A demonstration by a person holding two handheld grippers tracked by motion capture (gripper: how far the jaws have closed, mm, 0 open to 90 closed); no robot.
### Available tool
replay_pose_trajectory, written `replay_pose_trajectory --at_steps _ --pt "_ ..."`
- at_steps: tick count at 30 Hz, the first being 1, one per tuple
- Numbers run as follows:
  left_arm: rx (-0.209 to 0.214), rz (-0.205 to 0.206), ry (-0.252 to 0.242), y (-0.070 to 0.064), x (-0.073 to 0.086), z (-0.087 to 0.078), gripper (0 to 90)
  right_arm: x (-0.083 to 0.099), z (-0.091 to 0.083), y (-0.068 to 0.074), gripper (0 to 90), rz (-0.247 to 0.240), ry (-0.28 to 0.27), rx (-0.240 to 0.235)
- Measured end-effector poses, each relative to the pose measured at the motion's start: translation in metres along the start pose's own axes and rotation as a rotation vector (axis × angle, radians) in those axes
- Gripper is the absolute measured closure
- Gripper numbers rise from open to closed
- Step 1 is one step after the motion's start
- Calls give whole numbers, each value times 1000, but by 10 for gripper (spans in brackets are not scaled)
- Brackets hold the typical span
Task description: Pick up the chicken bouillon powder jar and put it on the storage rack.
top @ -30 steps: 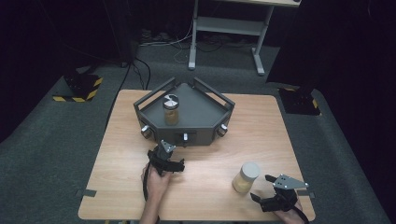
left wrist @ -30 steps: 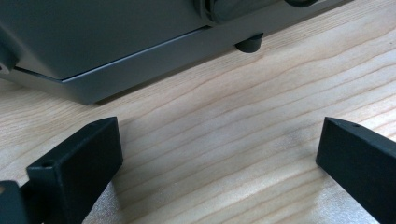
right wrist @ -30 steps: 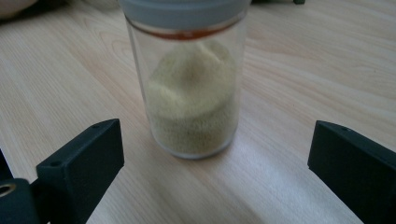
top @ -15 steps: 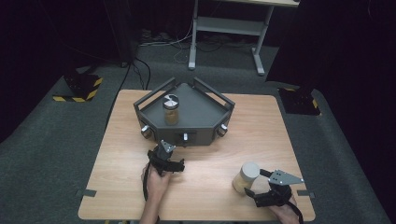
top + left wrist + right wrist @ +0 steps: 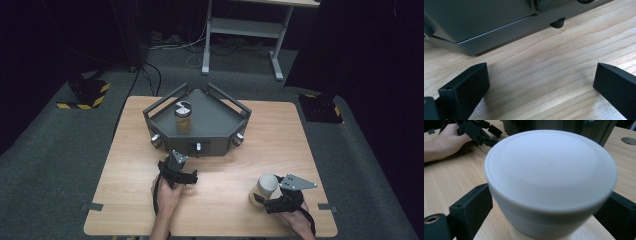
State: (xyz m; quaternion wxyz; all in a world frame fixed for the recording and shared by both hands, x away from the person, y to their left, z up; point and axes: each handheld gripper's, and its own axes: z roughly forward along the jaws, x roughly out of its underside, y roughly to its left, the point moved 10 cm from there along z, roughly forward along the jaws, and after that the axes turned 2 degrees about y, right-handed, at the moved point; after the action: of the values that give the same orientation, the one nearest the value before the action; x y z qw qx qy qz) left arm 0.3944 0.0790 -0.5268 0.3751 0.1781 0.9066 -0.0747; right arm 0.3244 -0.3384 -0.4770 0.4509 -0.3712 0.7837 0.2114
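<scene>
Left gripper [image 5: 186, 176] rests low, jaws spread wide — right gripper [image 5: 260, 200] jaws stand apart too.

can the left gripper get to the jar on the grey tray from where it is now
Probably yes: the left gripper sits open just before the grey tray, and bare wood lies between; it would have to lift over the tray's front to reach the jar.

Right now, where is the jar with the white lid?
In the high view, the jar with the white lid stands on the wooden table near its front right corner, between the jaws of the right gripper, well right of the left gripper.
</scene>
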Motion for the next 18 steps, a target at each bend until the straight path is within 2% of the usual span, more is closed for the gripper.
replay_pose_trajectory --at_steps 11,18 --pt "0 -1 0 0 0 0 4 -2 7 -3 171 9 -24 -22" --pt "0 -1 0 0 0 0 4 -2 10 -1 226 -2 -29 -14"
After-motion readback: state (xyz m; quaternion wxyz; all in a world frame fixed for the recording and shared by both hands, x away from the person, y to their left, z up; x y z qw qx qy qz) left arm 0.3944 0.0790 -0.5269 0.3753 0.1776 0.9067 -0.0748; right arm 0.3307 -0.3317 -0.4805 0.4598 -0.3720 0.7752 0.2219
